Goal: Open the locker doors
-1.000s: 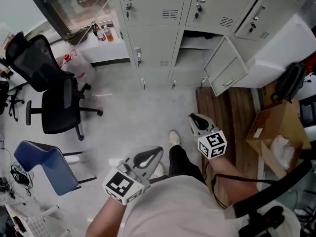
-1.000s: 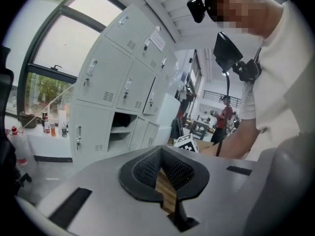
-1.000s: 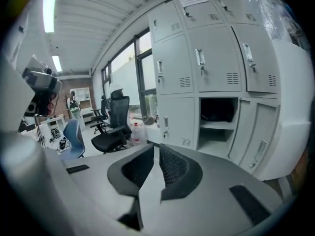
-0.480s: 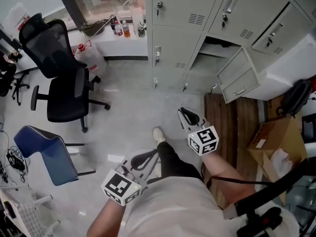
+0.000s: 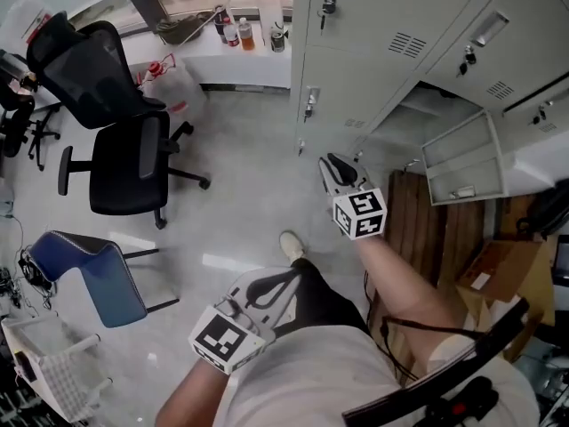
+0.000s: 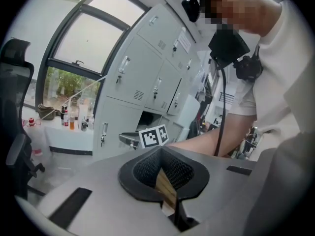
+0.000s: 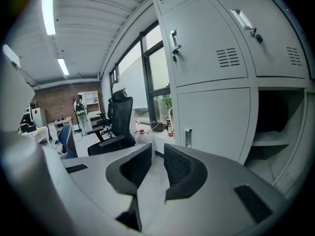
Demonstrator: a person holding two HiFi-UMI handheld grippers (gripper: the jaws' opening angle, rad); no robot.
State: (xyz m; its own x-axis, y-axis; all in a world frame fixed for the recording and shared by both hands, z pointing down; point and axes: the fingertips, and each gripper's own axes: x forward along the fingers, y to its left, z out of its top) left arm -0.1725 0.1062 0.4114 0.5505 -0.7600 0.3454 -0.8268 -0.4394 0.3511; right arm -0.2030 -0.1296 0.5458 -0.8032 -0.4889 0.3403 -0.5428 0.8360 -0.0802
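Observation:
The grey lockers point(image 5: 400, 25) stand at the top right of the head view. One lower door point(image 5: 462, 163) hangs open, and the compartment point(image 7: 275, 122) behind it shows dark. The lower door point(image 7: 211, 122) left of it is closed, with a small latch handle point(image 7: 188, 136) point(image 5: 311, 100). My right gripper point(image 5: 333, 163) point(image 7: 157, 154) is held out toward that closed door, a short way off it. Its jaws stand a narrow gap apart with nothing between them. My left gripper point(image 5: 283, 278) point(image 6: 160, 150) hangs low by my body, its pads pressed together and holding nothing.
Two black office chairs point(image 5: 124, 163) and a blue chair point(image 5: 89, 278) stand on the floor to the left. Bottles point(image 5: 244, 34) line the window ledge. A wooden pallet point(image 5: 436, 229) and a cardboard box point(image 5: 502, 269) lie to the right. My foot point(image 5: 292, 243) is just ahead.
The lockers have come closer and shifted right in the head view. My right gripper has moved forward toward the closed lower door. The left gripper has stayed low by my body.

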